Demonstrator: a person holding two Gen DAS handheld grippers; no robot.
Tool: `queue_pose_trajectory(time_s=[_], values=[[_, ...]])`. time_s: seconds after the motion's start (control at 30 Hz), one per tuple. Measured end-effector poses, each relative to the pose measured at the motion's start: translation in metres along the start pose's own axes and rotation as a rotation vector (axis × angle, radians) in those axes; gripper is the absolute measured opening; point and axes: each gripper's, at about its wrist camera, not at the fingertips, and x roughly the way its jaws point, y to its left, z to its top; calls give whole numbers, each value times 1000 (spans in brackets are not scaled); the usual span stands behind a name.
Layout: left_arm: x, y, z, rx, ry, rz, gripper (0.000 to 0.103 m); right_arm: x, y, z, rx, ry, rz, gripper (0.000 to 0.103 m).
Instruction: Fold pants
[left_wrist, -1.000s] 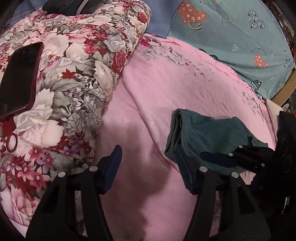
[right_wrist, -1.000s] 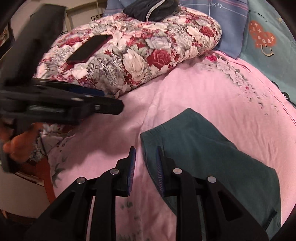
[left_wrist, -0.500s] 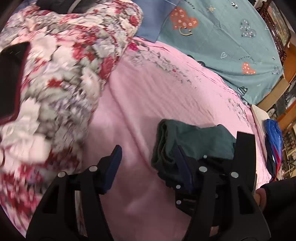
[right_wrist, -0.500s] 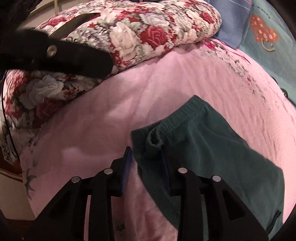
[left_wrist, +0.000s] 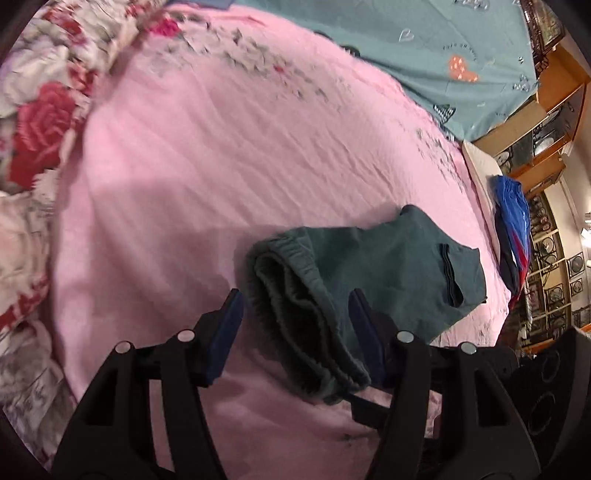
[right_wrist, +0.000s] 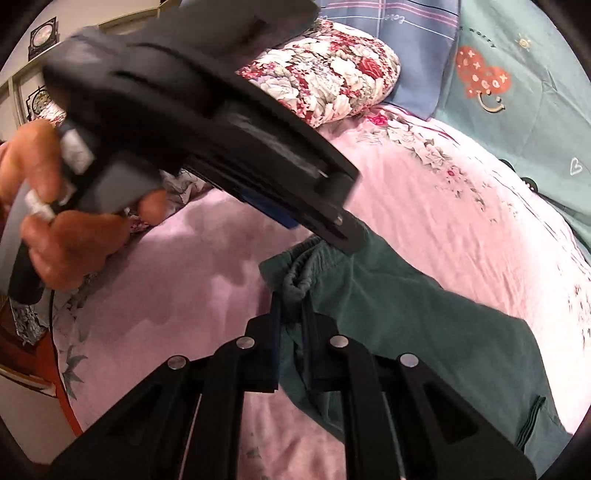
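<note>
Left hand-held gripper (left_wrist: 295, 310): spread wide, its two blue pads straddling the bunched waistband of the pants (left_wrist: 388, 273). Neither pad visibly presses the cloth, so this side has no hold yet.

Risk on the left: if the jaws close where they stand, they may catch only the top ruffle of the waistband, not every layer. The lower layers would then sag and the fold would come out uneven.

Pants: dark green, lying on the pink bed sheet (left_wrist: 207, 155) near its front edge, waistband end thick and rumpled, leg end flatter toward the right. A pocket slit shows near the far edge.

Risk in the cloth: the gathered elastic is bulky and could roll out of a shallow pinch.

Right hand-held gripper (right_wrist: 291, 332): drawn narrow on the waistband edge of the pants (right_wrist: 424, 332), with cloth passing between the pads. The hold looks shallow, close to the hem.

Risk on the right: a lift from one corner alone would probably drag the garment across the sheet and twist it.

Crowding: the left tool, held in the person's hand (right_wrist: 62, 206), crosses just above the waistband in the right wrist view. The two tools are close, and a bump could jolt the pinch loose.

Surroundings: a floral quilt (right_wrist: 325, 81) lies beyond, well apart from the pants.
</note>
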Motion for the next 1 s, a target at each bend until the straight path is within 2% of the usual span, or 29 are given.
queue_pose_trajectory(time_s=[0.1,0.23,0.33,0.37,0.57,0.7,0.8,1.0], values=[[14,5,5,-31,62,21,60,-3,-1,-4,-1,-18,-22,9],[24,9,7,-74,105,-26,58,-6,-3,-7,2,-26,-32,9],[29,5,8,-89,125,-59,33,-9,-3,-9,1,-32,-31,9],[28,5,8,-96,124,-65,30,-9,-3,-10,2,-35,-30,9],[12,-14,8,-103,75,-55,24,-28,-6,-12,-10,-80,-41,9],[-7,-48,12,-84,11,-70,24,-58,-15,-16,-3,-133,-48,9],[-13,-85,19,-52,-36,-110,24,-92,-33,-21,26,-190,-74,9],[18,-191,33,53,-54,-199,24,-161,-91,-55,158,-249,-188,9]])
